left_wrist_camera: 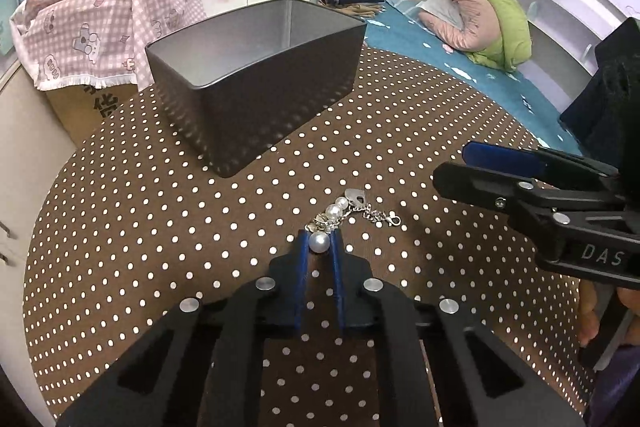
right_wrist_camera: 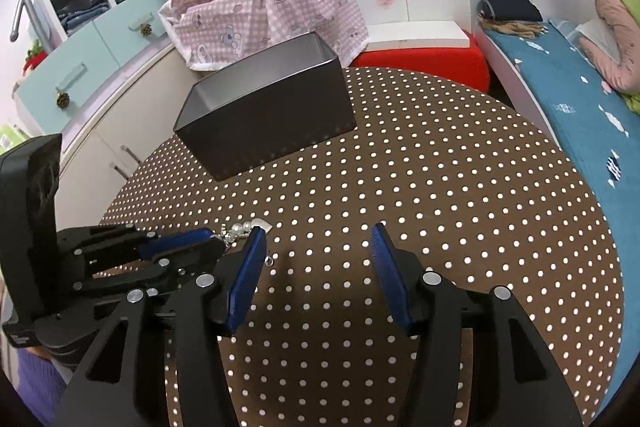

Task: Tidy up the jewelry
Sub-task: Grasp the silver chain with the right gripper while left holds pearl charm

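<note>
A pearl and silver chain bracelet [left_wrist_camera: 352, 213] lies on the brown polka-dot table [left_wrist_camera: 160, 227]. My left gripper [left_wrist_camera: 320, 241] is shut on its large pearl [left_wrist_camera: 320, 242], low at the table. The rest of the bracelet trails ahead with a heart charm and clasp. In the right wrist view the bracelet [right_wrist_camera: 244, 229] shows partly behind my left gripper [right_wrist_camera: 216, 241]. My right gripper [right_wrist_camera: 318, 239] is open and empty above the table, to the right of the bracelet; it also shows in the left wrist view [left_wrist_camera: 452, 167]. A dark metal box [left_wrist_camera: 256, 67], open on top, stands behind.
The box also shows in the right wrist view [right_wrist_camera: 268, 115]. A pink checked cloth [right_wrist_camera: 272, 7] covers a carton beyond the table's far edge. A bed with teal cover [left_wrist_camera: 460, 59] is at the right. A red stool [right_wrist_camera: 424, 63] stands behind the table.
</note>
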A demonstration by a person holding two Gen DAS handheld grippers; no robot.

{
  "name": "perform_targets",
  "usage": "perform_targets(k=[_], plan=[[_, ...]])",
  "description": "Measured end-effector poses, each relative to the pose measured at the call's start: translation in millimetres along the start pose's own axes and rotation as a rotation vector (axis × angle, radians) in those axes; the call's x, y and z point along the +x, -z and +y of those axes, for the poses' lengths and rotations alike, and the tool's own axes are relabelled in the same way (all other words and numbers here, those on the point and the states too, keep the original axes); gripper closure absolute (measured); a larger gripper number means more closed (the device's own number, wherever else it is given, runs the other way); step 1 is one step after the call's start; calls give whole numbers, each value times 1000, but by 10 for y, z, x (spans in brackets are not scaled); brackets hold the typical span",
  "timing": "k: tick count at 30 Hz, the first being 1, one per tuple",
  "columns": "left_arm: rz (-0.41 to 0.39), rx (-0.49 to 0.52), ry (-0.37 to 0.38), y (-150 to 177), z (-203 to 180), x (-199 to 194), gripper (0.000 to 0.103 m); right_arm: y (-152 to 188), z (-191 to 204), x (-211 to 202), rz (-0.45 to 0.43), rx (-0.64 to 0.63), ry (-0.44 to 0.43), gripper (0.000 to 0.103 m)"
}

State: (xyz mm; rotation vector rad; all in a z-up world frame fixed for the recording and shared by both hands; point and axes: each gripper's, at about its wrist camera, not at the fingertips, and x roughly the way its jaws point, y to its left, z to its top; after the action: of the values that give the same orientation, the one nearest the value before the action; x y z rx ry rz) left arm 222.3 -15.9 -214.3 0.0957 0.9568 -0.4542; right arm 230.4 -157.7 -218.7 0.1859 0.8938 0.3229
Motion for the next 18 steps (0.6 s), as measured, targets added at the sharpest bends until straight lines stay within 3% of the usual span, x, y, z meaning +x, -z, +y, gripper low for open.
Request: perform_targets(k=[9, 13, 16, 18], plan=[[-33, -34, 46, 55, 169, -252, 94, 68, 187, 63, 30, -48, -14, 50], [-42, -67, 103, 35, 282, -384, 94, 83, 317, 124, 49, -89, -16, 50], [-58, -138, 196, 10, 427, -480, 94, 97, 427, 173, 61, -117, -20, 50], [-77, -153, 179, -7, 487, -542, 94, 106, 474, 207, 71, -134, -21, 50]])
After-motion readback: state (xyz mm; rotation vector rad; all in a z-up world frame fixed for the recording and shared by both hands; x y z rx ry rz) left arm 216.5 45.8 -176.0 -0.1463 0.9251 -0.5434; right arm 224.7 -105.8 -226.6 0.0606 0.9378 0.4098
